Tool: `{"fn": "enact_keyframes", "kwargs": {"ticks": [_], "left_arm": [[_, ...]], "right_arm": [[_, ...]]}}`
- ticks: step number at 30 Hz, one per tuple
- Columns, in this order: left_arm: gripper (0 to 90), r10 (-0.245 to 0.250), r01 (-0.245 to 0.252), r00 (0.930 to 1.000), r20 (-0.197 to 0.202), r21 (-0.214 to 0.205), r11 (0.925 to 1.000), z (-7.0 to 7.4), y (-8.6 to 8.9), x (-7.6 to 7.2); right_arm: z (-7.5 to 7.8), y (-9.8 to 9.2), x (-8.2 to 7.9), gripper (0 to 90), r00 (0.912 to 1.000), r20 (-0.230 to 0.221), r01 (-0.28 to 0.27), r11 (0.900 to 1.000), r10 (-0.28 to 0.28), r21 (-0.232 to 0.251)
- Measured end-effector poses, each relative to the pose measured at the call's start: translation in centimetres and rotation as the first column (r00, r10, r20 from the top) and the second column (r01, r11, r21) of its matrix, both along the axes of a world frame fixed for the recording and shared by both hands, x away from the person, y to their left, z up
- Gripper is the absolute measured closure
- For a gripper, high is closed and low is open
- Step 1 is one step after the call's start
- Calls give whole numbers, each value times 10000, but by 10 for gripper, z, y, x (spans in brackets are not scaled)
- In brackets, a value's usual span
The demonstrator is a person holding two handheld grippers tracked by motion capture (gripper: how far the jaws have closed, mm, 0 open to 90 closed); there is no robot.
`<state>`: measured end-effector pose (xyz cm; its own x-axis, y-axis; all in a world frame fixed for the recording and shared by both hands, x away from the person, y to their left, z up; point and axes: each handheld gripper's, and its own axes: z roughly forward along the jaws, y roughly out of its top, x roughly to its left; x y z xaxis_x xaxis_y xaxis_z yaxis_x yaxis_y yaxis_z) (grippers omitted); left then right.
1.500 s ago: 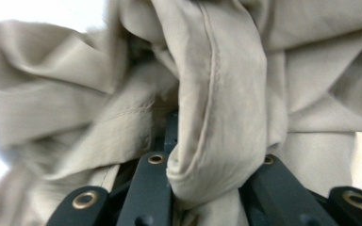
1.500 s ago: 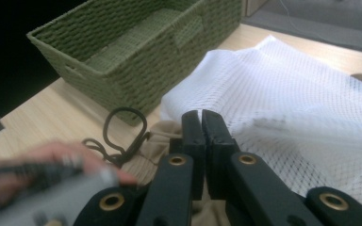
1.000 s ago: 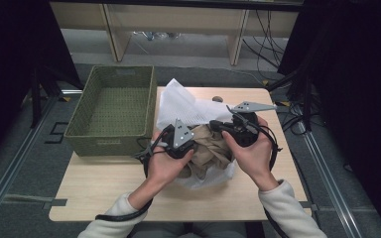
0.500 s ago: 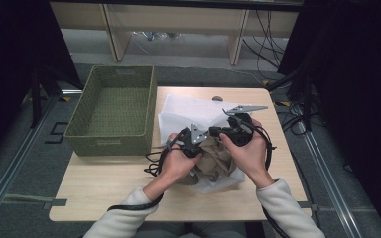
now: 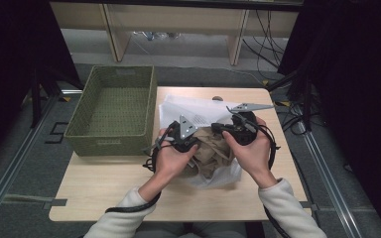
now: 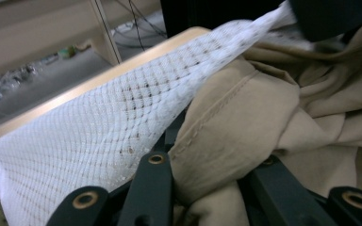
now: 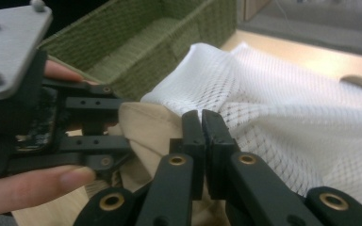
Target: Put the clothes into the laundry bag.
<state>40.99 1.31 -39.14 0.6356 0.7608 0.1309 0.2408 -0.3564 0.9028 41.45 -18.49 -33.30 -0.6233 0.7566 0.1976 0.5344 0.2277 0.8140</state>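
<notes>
A white mesh bag point(image 5: 188, 106) lies on the wooden table point(image 5: 129, 183) with a crumpled beige garment point(image 5: 216, 151) at its mouth. My left gripper point(image 5: 201, 146) reaches in from the left. In the left gripper view its jaws are shut on a bunched fold of the garment point(image 6: 245, 108), and the mesh point(image 6: 99, 136) is stretched taut above them. My right gripper point(image 5: 215, 128) points left toward the left one. Its jaws point(image 7: 201, 123) are pressed together on the edge of the mesh point(image 7: 287, 108), with the left gripper point(image 7: 108, 141) close by.
A green woven basket point(image 5: 110, 144) stands at the table's left side, touching the bag's corner. A round hole point(image 7: 356, 82) is cut in the tabletop beyond the bag. Cables trail from both grippers, and a shelf frame with cables stands beyond the table.
My left gripper has shifted a little to the right with the garment, closer to the right gripper. The right gripper has stayed where it was, still holding the mesh.
</notes>
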Motion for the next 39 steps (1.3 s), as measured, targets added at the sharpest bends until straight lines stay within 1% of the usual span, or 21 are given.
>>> {"fn": "enact_keyframes", "kwargs": {"ticks": [3,5,7,8,9,10,11,13,15,17,20,24,25,28,29,32,33,35,36,37,39], "left_arm": [[776,-100,99,9997,217,80,9999,14,-4,-12],[770,-239,239,9997,10,445,9987,11,-8,-6],[763,-157,166,9998,-98,925,9956,-3,-15,8],[761,-157,166,9998,-98,925,9956,-3,-15,8],[761,-155,228,9988,-461,1614,9866,-23,-21,22],[761,-92,214,9977,-671,1823,9830,-35,-25,28],[761,-37,195,9969,-785,2022,9791,-43,-27,34],[761,6,135,9977,-671,2089,9778,-49,-28,38],[759,115,16,9979,-644,1996,9799,-51,-31,43],[750,55,62,9983,-579,2002,9797,-49,-31,44],[714,12,102,9981,-610,1868,9824,-50,-30,44],[567,-290,404,9969,-731,1602,9863,-48,-25,37],[537,-468,608,9950,-882,1633,9847,-44,-21,30],[439,-733,872,9933,-893,1633,9827,-38,-19,22],[419,-824,901,9951,-543,1602,9830,-31,-16,12],[375,-1054,1096,9938,-353,1529,9821,-22,-12,1],[375,-1168,1190,9928,-250,1275,9847,-18,-11,-4],[366,-1416,1421,9899,-121,922,9856,-10,-11,-19],[366,-1580,1573,9874,-5,956,9829,-7,-12,-23],[352,-1862,1863,9825,-86,603,9806,-5,-19,-34],[330,-2398,2395,9708,6,495,9696,-6,-27,-38]], "right_arm": [[14,2,-11,900,9962,701,-530,9985,521,115],[17,4,-16,900,9966,673,-493,9986,480,179],[15,3,-14,900,9986,378,-361,9993,358,93],[10,2,-10,900,9990,277,-365,9992,360,142],[5,2,-6,900,9998,93,-158,9999,159,-48],[-1,1,-1,900,9997,-234,-106,9999,105,-47],[-6,1,3,900,9988,-494,18,9999,-23,-118],[-12,0,9,900,9987,-488,-114,9999,108,-123],[-19,-4,17,900,9982,-594,-70,9997,57,-213],[-18,-5,16,899,9974,-667,249,9994,-264,-233],[-18,-6,17,900,9976,-641,249,9995,-262,-210],[-21,-8,19,900,9974,-643,321,9994,-330,-143],[-21,-8,19,899,9974,-613,369,9992,-378,-164],[-18,-10,19,899,9979,-443,450,9984,-465,-347],[-19,-10,20,900,9981,-481,370,9991,-380,-215],[-19,-10,20,899,9971,-605,444,9989,-454,-180],[-19,-11,21,899,9977,-517,428,9989,-437,-183],[-19,-11,21,899,9977,-532,408,9990,-417,-180],[-19,-11,21,899,9977,-532,408,9990,-417,-180],[-18,-10,19,899,9965,-678,477,9987,-489,-188],[-18,-10,20,899,9978,-512,399,9990,-409,-204]]}}
